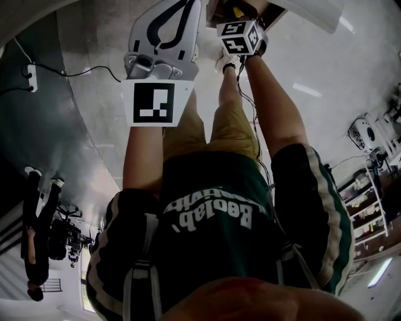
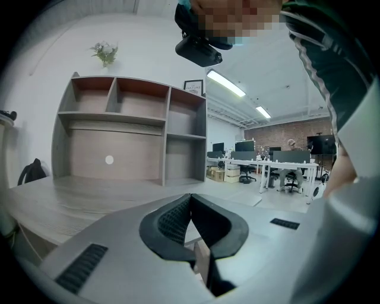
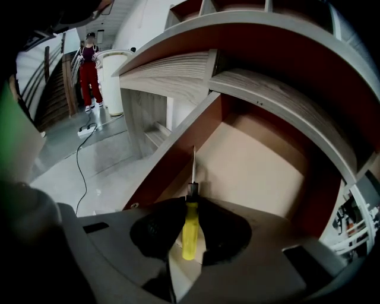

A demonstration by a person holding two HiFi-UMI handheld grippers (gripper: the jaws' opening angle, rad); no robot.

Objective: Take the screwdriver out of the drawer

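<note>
A screwdriver point(image 3: 189, 228) with a yellow handle and a thin metal blade lies along the line of my right gripper point(image 3: 190, 205), its tip pointing into the open drawer point(image 3: 261, 166). The dark pads close on the handle from both sides, so the right gripper is shut on it. The drawer has a pale floor and red-brown walls. In the head view the right gripper point(image 1: 240, 19) reaches down into the drawer at the top edge, where a bit of yellow shows. My left gripper point(image 1: 178, 15) hangs beside it at the left, away from the drawer, its pads point(image 2: 178, 217) meeting with nothing between them.
A wooden shelf unit point(image 2: 130, 136) with open cubbies stands on a pale desk point(image 2: 53, 202) ahead of the left gripper. Office desks and chairs point(image 2: 267, 166) fill the room beyond. A cable point(image 3: 83, 160) runs over the floor beside the drawer; a person in red point(image 3: 89, 71) stands farther off.
</note>
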